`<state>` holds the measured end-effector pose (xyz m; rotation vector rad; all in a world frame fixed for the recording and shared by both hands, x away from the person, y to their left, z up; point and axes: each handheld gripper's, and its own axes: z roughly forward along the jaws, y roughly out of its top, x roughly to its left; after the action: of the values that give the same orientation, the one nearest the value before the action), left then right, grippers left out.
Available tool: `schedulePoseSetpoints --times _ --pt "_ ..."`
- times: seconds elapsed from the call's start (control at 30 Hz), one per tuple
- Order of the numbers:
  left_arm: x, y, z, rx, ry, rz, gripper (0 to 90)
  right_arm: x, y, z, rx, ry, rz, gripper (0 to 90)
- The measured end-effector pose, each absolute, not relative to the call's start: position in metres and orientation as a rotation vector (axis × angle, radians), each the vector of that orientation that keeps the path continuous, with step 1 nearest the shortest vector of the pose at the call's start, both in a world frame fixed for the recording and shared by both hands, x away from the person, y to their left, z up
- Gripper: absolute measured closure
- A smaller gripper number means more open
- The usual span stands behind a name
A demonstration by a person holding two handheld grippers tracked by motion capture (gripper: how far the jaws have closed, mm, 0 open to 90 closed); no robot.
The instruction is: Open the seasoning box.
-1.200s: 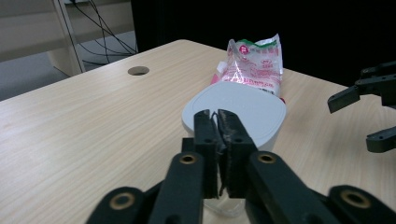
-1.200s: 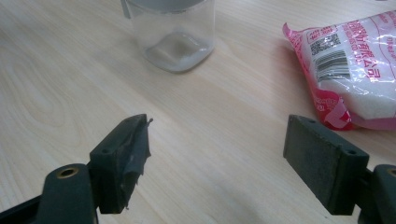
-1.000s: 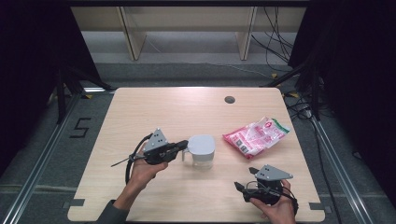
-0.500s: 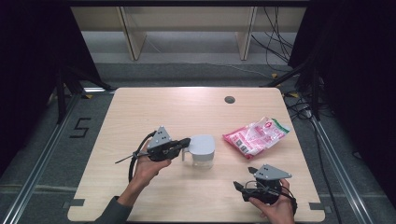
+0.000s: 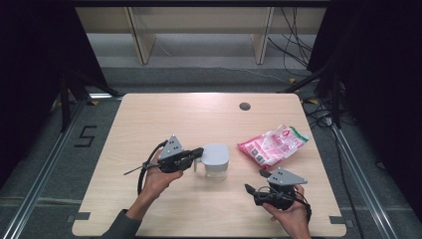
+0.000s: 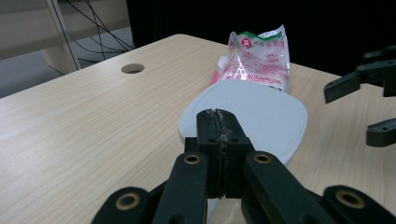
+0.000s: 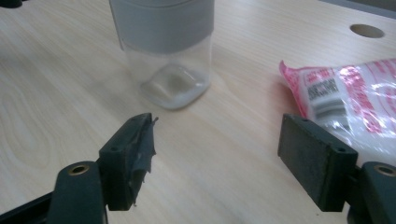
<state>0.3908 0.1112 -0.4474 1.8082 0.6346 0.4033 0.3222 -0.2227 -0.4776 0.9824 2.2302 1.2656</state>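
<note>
Black jaws of the left gripper [image 6: 218, 140] are pressed together, their tips reaching over the grey lid of the jug [image 5: 215, 160]. They seem to pinch its handle, though neither view settles that. The right gripper [image 7: 215, 158] stands spread wide and empty, aimed at the jug, probably ready to take it. The jug sits mid-desk [image 5: 149, 114], toward the near edge, the pink bag [image 5: 272, 145] just beside it. The right gripper view reveals its clear lower wall.

Pink snack bag [image 5: 272, 146] lies flat at the desk [image 5: 164, 114] right side. Round cable hole [image 5: 244, 106] sits near the far edge. Shelf legs [image 5: 138, 35] and loose cables [image 5: 293, 30] on the floor behind.
</note>
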Motion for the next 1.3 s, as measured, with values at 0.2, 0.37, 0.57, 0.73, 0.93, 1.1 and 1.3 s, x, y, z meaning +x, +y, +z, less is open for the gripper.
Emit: schedulePoseSetpoints --times 0.2,0.37,0.57,0.73,0.93,1.1,1.3 --pt "0.390 0.112 -0.448 1.801 0.640 0.402 88.5 0.338 -0.205 -0.469 0.904 2.215 1.305 54.5" --pt "0.390 0.112 -0.448 1.805 0.638 0.408 88.4 0.347 -0.199 -0.465 0.861 2.192 1.302 66.6" --pt "0.389 0.112 -0.448 1.802 0.640 0.412 88.0 0.349 -0.194 -0.461 0.853 2.237 1.305 74.8" --pt "0.389 0.112 -0.449 1.797 0.639 0.407 87.9 0.351 -0.190 -0.455 0.786 2.199 1.320 86.6" --pt "0.390 0.113 -0.449 1.796 0.640 0.403 87.9 0.356 -0.183 -0.452 0.764 2.204 1.324 90.0" --pt "0.389 0.113 -0.448 1.802 0.643 0.413 88.0 0.361 -0.181 -0.454 0.767 2.225 1.313 90.0" --pt "0.389 0.114 -0.449 1.806 0.634 0.418 88.0 0.363 -0.177 -0.451 0.781 2.239 1.309 90.0"
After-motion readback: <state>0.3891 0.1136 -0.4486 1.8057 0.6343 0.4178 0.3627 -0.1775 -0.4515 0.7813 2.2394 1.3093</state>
